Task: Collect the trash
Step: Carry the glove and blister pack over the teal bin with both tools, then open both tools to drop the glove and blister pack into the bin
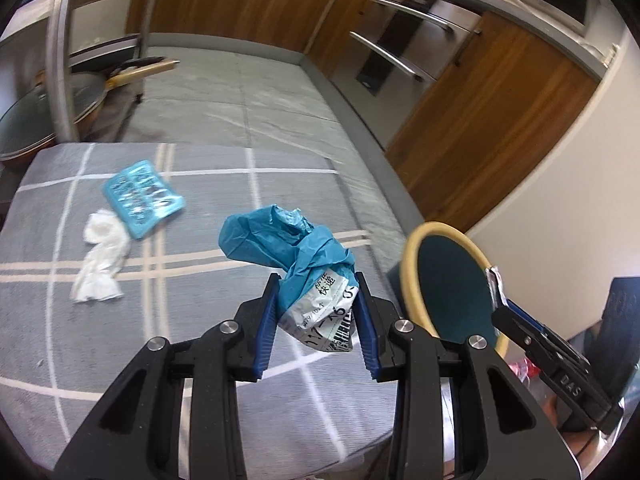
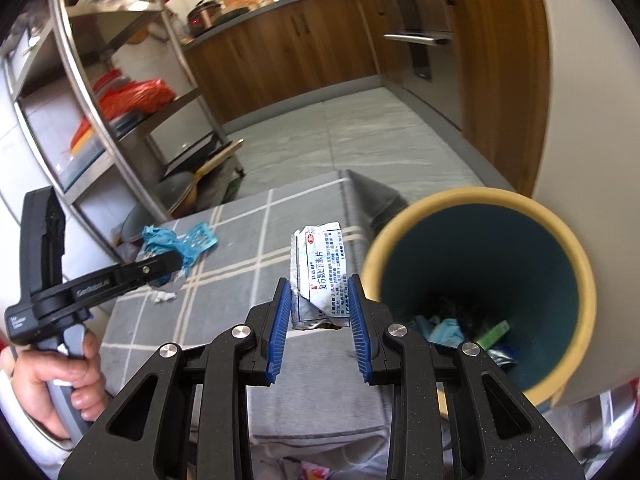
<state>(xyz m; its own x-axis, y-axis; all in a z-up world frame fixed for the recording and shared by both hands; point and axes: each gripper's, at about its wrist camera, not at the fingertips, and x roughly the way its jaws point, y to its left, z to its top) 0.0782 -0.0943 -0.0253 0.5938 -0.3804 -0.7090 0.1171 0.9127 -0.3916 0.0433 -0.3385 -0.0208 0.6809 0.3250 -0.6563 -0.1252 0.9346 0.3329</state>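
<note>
My left hand-held gripper (image 1: 316,312) pinches the light, crumpled bag (image 1: 296,248); my right hand-held gripper (image 2: 318,316) clamps the thin, slippery sachet (image 2: 318,276) low, beside the bin (image 2: 576,264).

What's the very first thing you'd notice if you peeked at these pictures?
Probably the crumpled blue bag pinched in the left tool, held above the grey checked cloth. Next, the silver medicine packet clamped in the right tool, right beside the big yellow-rimmed bin that already has scraps inside. A white tissue and a blue tray lie on the cloth.
</note>
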